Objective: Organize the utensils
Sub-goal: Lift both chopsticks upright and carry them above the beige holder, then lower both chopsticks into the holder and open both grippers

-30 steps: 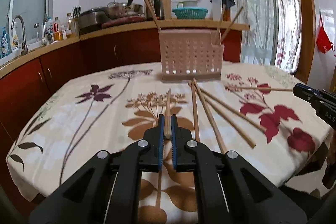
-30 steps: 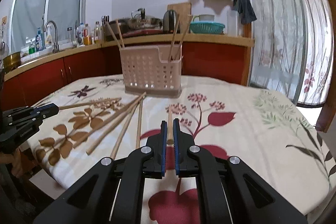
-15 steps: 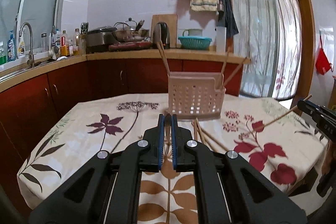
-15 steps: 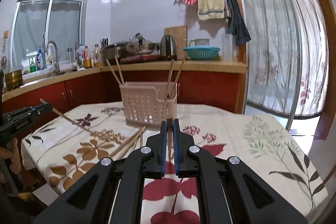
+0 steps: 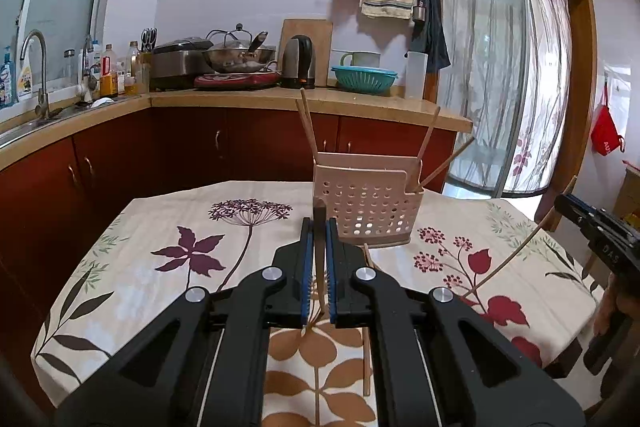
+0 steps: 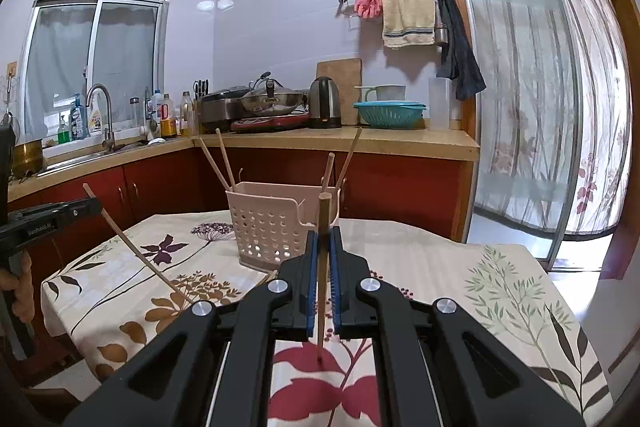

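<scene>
Gripping a single chopstick low in the frame's centre, the left gripper has its blue-padded fingers pinched narrow on the wood, the stick standing nearly upright between them. Same story in the right wrist view: the right gripper is clamped on another chopstick, its top poking above the fingertips, its lower end hanging over the floral tablecloth. Just past both, mid-frame, sits the pale perforated utensil basket, with two chopsticks leaning out of its left end and two out of the right. Far back runs the wooden countertop.
</scene>
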{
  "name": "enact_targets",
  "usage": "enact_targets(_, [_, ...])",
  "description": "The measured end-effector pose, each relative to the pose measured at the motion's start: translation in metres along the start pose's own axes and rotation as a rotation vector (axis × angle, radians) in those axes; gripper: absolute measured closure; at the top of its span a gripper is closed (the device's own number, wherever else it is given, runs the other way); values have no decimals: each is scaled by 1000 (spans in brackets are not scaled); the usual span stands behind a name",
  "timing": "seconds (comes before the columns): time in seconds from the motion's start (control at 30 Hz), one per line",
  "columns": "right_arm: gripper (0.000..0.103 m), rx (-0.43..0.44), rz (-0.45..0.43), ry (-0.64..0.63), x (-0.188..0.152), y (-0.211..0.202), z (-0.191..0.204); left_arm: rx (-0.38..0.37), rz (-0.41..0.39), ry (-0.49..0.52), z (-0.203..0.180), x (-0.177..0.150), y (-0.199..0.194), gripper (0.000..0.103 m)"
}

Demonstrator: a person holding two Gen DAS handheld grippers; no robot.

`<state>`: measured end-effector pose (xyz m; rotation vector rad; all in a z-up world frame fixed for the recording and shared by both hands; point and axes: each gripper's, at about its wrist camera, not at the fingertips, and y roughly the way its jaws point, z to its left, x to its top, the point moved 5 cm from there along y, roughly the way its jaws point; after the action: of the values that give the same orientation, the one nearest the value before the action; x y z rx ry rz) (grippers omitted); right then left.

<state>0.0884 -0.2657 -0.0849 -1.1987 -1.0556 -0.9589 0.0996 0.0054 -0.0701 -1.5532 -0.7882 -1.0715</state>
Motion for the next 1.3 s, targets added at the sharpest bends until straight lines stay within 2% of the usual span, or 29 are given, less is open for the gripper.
enact_targets(0.23, [97,1,4,-4,8,13,-2,2,-1,-5,4,9,13,96])
enact_targets(0.5, [97,33,-14,28,30,18,-3,-46,-24,-19,2,36,13,96])
enact_targets(0.8, [97,100,-126,28,85,28,3,-114,-120,-13,-6,96,15,96])
enact_targets(1.07, [97,115,-227,13,129,52,5,-109,-246,13,-17,154,34,96])
enact_targets(1.3, [97,106,-235,-1,142,92,5,-89,-316,19,-25,182,68,96])
